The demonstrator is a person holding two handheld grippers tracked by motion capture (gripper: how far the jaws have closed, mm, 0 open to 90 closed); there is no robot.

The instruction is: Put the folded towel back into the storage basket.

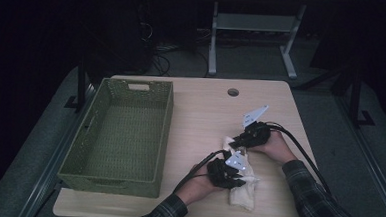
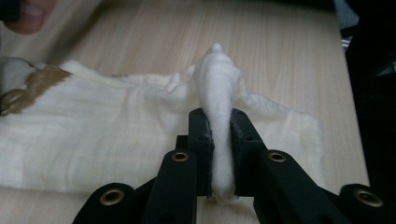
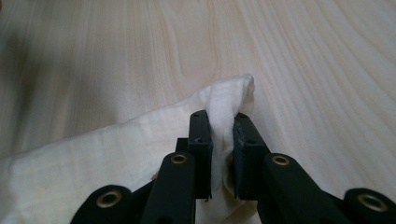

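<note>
From above, your desk [image 1: 200, 114] is a pale wood top with a round cable hole [image 1: 233, 92] near its far edge, standing in a dim room with grey floor. Behind it are the white legs of another table [image 1: 214, 44] and dark cables on the floor. A green woven basket [image 1: 86, 148] sits on the desk's left half. On the right half near you lies a cream cloth [image 1: 241, 191]. Your left gripper [image 1: 239, 182] and right gripper [image 1: 235, 141] both rest at that cloth, close together, your plaid sleeves coming in from the bottom.

In the left gripper view, the fingers [image 2: 201, 140] are clenched on a bunched fold of the cloth [image 2: 93, 140], which spreads flat over the wood grain and carries a brown patch at the left.

In the right gripper view, the fingers [image 3: 201, 140] are pinched on a raised corner of the cloth [image 3: 93, 163], bare desk beyond.
</note>
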